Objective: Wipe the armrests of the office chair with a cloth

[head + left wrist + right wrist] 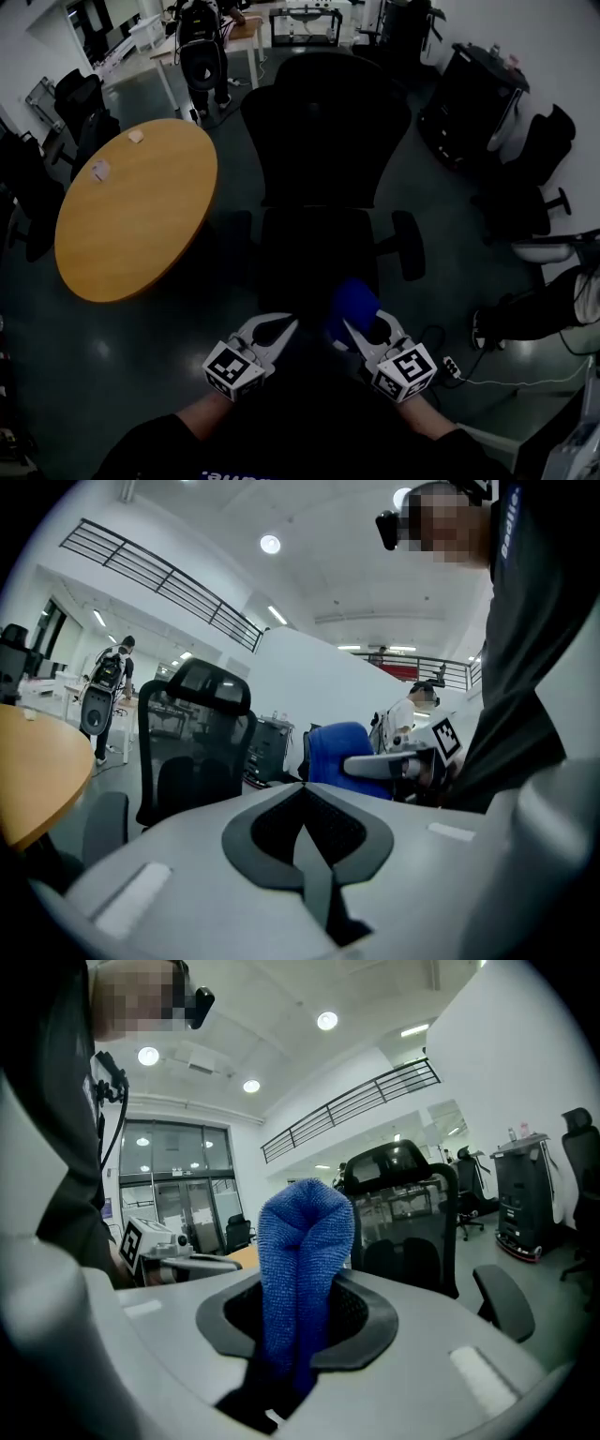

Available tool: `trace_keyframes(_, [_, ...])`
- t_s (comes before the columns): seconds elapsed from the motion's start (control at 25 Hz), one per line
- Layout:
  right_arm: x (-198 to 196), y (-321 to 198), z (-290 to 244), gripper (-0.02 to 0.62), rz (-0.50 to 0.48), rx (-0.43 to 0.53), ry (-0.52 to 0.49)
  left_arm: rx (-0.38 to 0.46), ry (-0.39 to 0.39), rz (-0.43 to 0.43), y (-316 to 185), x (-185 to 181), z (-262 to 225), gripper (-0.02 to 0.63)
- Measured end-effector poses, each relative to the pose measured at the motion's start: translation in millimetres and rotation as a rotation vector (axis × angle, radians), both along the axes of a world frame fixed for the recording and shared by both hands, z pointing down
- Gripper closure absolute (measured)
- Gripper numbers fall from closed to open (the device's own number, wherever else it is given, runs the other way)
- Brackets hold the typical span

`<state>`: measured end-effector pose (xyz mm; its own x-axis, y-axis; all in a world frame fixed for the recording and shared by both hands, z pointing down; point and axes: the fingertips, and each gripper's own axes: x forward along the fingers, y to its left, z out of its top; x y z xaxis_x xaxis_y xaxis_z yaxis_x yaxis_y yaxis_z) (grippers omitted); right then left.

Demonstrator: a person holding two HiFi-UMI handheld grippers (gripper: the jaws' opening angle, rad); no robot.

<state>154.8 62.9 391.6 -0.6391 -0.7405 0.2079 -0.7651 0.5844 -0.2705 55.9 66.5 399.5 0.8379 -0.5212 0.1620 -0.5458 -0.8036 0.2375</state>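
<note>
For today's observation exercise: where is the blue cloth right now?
Head view, lower centre-right: the blue cloth is clamped in the right claw, at the front of the office chair seat.

readable text: none can be made out | print on dark shirt point(246, 475): cropped and blurred, not legible

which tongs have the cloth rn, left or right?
The right tongs: their jaws are shut on a folded blue cloth that sticks up between them. The left tongs are shut with nothing between the jaws.
</note>
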Motion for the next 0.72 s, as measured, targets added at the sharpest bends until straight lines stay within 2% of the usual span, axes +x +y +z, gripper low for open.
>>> trace_keyframes(0.36, [-94, -122, 0, 0.485, -0.071, -0.022, 0.099, -0.112, -0.137, -0.029, -71, -111, 95, 0.591])
trace_keyframes(0.52, [-136, -171, 6, 0.485, -0.104, -0.031, 0.174, -0.189, -0.154, -0.063, -89, -159, 138, 0.591])
trace_keyframes(0.72, [-179, -217, 16, 0.485, -0.174, -0.042, 0.271, -0.256, -0.156, -0.070, -98, -193, 165, 0.591])
